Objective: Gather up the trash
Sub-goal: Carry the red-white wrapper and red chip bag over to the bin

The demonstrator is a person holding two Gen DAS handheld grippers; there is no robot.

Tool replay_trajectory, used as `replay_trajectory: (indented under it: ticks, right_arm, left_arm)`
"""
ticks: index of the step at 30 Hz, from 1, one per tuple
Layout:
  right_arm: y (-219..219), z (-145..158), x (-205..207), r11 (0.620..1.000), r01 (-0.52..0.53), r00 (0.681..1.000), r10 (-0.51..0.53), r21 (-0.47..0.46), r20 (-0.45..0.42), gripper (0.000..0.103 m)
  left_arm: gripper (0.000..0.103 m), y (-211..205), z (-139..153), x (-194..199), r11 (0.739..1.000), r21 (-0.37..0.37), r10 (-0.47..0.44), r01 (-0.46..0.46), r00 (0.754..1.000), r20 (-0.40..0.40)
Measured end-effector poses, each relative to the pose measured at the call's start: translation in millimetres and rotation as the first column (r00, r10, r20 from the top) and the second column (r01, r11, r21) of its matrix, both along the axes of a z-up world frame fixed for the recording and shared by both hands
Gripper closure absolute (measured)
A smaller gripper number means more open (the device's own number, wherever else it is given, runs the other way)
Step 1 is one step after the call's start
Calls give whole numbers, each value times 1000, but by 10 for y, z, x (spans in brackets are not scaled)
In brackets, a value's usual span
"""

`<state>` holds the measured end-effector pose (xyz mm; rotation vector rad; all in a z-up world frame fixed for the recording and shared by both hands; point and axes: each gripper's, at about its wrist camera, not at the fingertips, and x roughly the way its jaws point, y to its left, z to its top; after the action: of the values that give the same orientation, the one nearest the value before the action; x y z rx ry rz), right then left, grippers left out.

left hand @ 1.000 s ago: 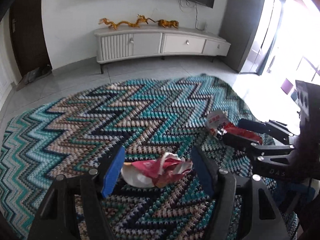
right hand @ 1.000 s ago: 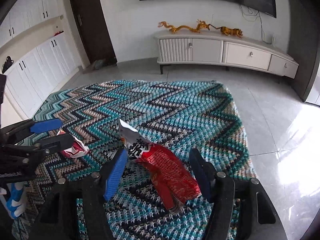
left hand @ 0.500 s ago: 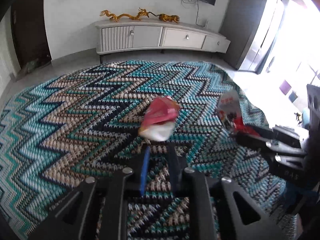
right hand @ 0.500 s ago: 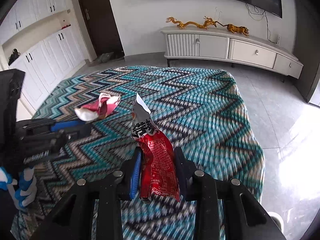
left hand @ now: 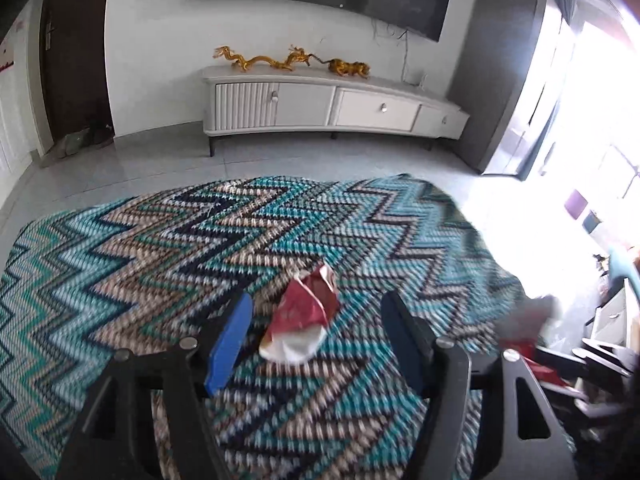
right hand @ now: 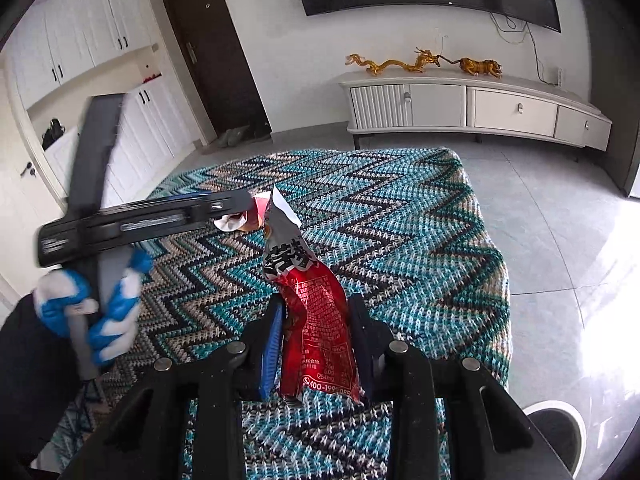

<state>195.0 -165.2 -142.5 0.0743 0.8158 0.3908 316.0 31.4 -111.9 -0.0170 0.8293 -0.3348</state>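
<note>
With the left gripper spread wide, the crumpled pink wrapper at lower centre sits loose between its fingers and may drop onto the rug, while the right gripper pinches the red wrapper at lower centre.

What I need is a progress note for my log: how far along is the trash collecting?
Done: nothing visibly disposed of; no bin is in view. In hand: the right gripper is shut on the red snack wrapper, held upright. The left gripper is open, with the crumpled red-and-white wrapper loose between its fingers over the rug. Left: grip that one, then bin both.
</note>
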Motion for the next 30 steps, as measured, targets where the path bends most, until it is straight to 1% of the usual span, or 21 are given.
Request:
replay_trajectory:
  ticks: [3,5,6,7,9,12,17,21,23,27,30]
  right_arm:
    - [-40,5,-35,1000,8,1000,-8,15,-2,73]
    - [-65,18,-56,1000,11,1000,-11,18,0,73]
    - [-77,22,-77,1000,13,1000,-13,20,3,73]
    - [-81,32,-98,1000,16,1000,-16,24,6,73]
    - [-85,55,-147,999,19,1000,-19,38,8,73]
    - [-69,104,-252,998,16,1000,-17,55,16,73]
    - [-30,301,-562,996,3,999,-7,92,45,73]
    - [-57,561,-959,993,-4,996,-6,122,88,73]
    - [-102,685,-1176,990,-1,994,-15,139,109,73]
    - [-275,884,-1616,984,23,989,-48,175,142,73]
    - [-480,1026,-1955,980,61,981,-93,191,168,73]
  left_arm:
    - [39,-67,-188,158,999,47,18,-16,999,-41]
    - [65,-79,-281,216,998,64,28,-23,997,-67]
    - [67,-64,-271,207,997,65,36,-33,998,-58]
    - [71,-34,-235,185,998,47,38,-36,998,-54]
    - [72,-4,-169,128,999,28,36,-35,998,-47]
    - [72,1,-28,-87,999,30,20,-19,1000,-18]
    - [72,10,299,-609,1000,-6,-17,17,999,30]
    - [72,-5,609,-991,997,-55,-42,46,997,69]
    - [72,-57,777,-1268,995,-79,-59,67,994,94]
    - [72,-221,1033,-1676,987,-101,-109,123,985,135]
    - [72,-433,1194,-1940,978,-110,-159,178,973,165]
